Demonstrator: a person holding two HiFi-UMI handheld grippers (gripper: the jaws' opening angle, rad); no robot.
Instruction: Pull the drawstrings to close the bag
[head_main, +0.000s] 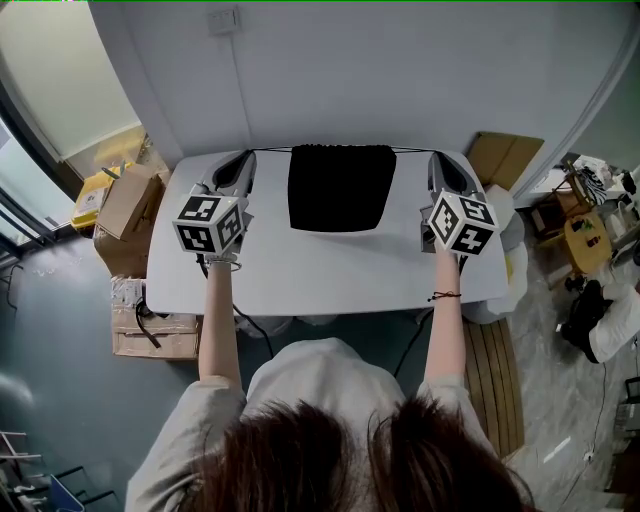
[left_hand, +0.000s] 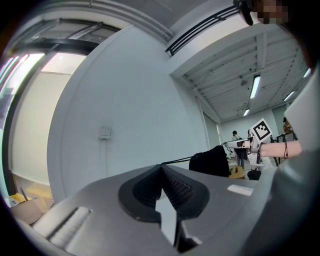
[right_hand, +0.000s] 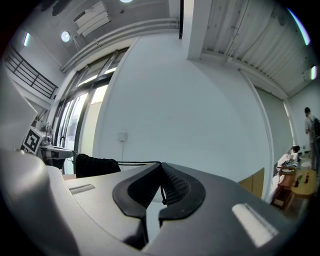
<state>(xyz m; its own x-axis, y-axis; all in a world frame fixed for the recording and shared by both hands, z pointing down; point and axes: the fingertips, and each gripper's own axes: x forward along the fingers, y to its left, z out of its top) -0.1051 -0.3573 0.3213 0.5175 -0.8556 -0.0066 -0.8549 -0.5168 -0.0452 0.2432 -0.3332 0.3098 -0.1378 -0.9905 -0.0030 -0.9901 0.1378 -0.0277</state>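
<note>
A black drawstring bag (head_main: 340, 187) lies at the far middle of the white table (head_main: 330, 275), its top edge gathered. A thin black drawstring (head_main: 270, 150) runs taut from the bag's top to my left gripper (head_main: 246, 154), which is shut on it. A second drawstring (head_main: 410, 151) runs taut to my right gripper (head_main: 434, 156), also shut on it. In the left gripper view the left gripper (left_hand: 162, 167) pinches the drawstring (left_hand: 177, 161), which leads to the bag (left_hand: 212, 161). In the right gripper view the right gripper (right_hand: 161, 165) clamps the drawstring (right_hand: 135, 163), which leads to the bag (right_hand: 95, 165).
A plain wall stands just behind the table. Cardboard boxes (head_main: 128, 205) sit on the floor at the left, flat cardboard (head_main: 505, 157) leans at the back right, and a wooden pallet (head_main: 495, 370) lies at the right. A person (head_main: 610, 320) crouches at the far right.
</note>
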